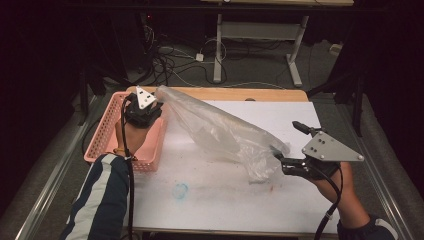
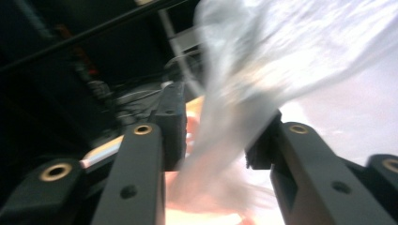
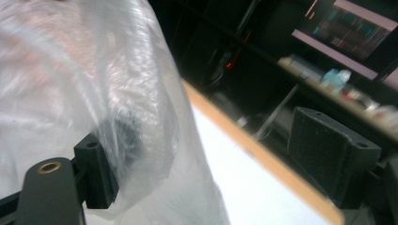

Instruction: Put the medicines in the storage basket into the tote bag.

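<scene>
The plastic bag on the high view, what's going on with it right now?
A person is working a clear plastic bag between two hand-held tongs. The left tongs, held over the pink basket, have one end of the bag running between their jaws. The right tongs are at its crumpled other end with jaws apart, the film draped over one jaw. The bag stretches slantwise above the white table.

high view: above your side, looking forward-down on table (image 1: 210,200) | your gripper views: close-up along jaws | shared by all: plastic bag (image 1: 220,132), table
</scene>
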Demonstrator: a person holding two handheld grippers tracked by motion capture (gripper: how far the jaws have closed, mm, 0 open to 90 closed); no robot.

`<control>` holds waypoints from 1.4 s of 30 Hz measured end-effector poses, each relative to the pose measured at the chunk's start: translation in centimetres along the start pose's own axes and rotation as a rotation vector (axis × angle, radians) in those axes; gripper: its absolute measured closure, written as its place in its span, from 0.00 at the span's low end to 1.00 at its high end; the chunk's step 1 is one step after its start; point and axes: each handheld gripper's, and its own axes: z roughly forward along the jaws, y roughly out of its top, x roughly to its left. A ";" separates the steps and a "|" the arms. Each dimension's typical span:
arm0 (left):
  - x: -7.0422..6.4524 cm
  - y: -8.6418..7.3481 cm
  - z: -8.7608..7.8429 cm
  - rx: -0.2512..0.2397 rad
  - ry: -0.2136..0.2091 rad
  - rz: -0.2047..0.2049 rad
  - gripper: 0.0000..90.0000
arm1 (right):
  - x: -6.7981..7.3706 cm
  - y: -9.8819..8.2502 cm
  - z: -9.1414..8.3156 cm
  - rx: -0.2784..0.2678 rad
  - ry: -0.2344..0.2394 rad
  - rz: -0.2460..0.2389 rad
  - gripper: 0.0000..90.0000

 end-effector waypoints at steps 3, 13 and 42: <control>-1.0 -0.5 -0.7 -0.012 -0.016 0.057 0.66 | -0.3 -1.0 0.1 0.033 -0.007 0.029 0.20; -0.3 -2.2 -1.3 0.009 0.028 0.047 0.96 | -0.5 -2.8 -2.9 0.004 0.027 0.054 0.19; -1.1 -4.5 -4.5 -0.058 -0.103 0.040 0.28 | 1.0 -3.5 -3.1 -0.089 0.104 0.096 0.19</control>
